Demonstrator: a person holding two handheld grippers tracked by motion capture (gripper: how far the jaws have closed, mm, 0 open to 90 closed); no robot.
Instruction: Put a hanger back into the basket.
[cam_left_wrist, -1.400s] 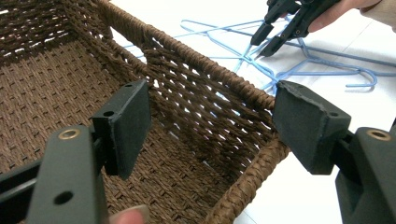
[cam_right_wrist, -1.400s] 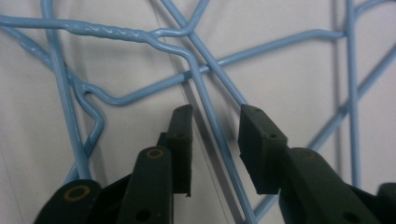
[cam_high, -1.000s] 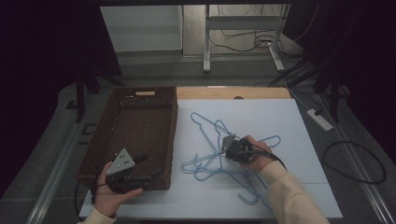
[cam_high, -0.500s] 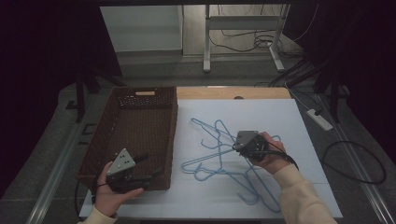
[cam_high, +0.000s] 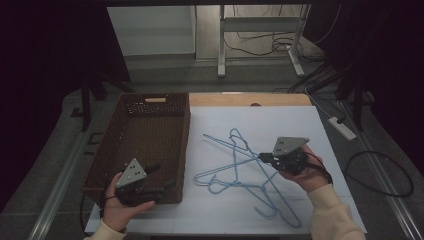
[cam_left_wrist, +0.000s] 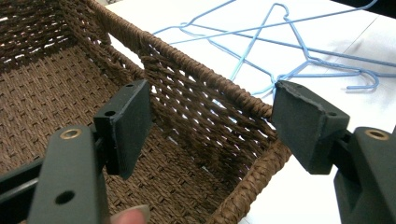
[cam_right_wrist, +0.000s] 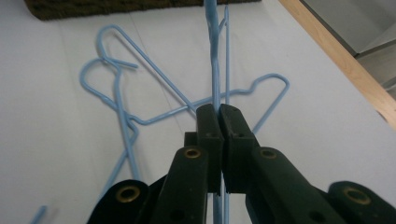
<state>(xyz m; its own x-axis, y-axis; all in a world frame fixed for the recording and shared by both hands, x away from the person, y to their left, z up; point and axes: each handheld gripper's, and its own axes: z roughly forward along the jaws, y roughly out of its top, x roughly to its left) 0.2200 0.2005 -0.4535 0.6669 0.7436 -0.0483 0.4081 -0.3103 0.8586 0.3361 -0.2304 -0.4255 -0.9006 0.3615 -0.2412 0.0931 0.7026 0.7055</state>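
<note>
1. Right gripper (cam_right_wrist: 218, 109) clamped tight on wire of a blue hanger (cam_right_wrist: 215, 56), raised off the white table (cam_high: 300, 125).
2. Left gripper (cam_left_wrist: 210, 126) jaws wide apart, nothing held, straddling near corner wall of brown woven basket (cam_left_wrist: 196, 102).
3. Hangers (cam_high: 235, 165) lie tangled right of basket; probably light, thin, springy, slick. Grip near neck or shoulder bend.
4. Hard to tell how many hangers, or whether held one is hooked with others.
</note>
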